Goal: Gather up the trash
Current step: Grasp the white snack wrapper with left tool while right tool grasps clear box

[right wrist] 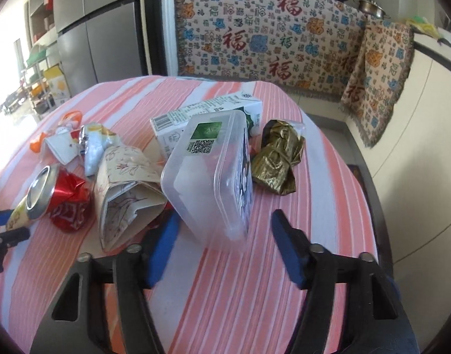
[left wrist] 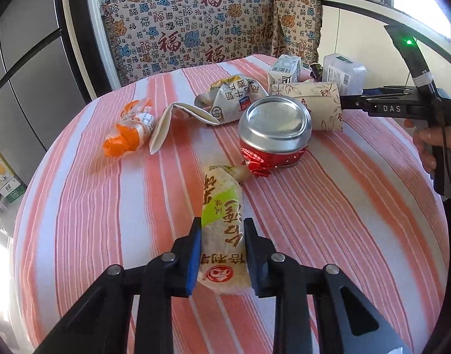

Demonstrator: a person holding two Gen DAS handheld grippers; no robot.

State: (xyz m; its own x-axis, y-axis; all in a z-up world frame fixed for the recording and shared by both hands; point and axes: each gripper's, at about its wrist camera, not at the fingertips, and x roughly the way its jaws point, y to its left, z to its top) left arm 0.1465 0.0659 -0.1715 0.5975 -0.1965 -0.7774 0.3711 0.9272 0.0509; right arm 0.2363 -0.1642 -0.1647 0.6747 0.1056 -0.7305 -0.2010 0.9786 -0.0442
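Trash lies on a table with a pink striped cloth (left wrist: pixel 78 221). My left gripper (left wrist: pixel 222 236) is shut on a cream and green snack wrapper (left wrist: pixel 222 221) with red print. Beyond it lies a crushed red can (left wrist: pixel 272 132), also in the right wrist view (right wrist: pixel 60 200). My right gripper (right wrist: pixel 222 236) is open, its fingers either side of the near end of a clear plastic box (right wrist: pixel 207 177), not touching it. It shows from the side in the left wrist view (left wrist: pixel 343 103).
An orange wrapper (left wrist: pixel 128 132), a folded paper cup (left wrist: pixel 172 121), a milk pouch (left wrist: pixel 234 100), a floral paper carton (right wrist: pixel 128 194), a white milk carton (right wrist: pixel 207 118) and a gold foil wrapper (right wrist: pixel 278 159) lie around. A patterned bench back (right wrist: pixel 269 38) stands behind the table.
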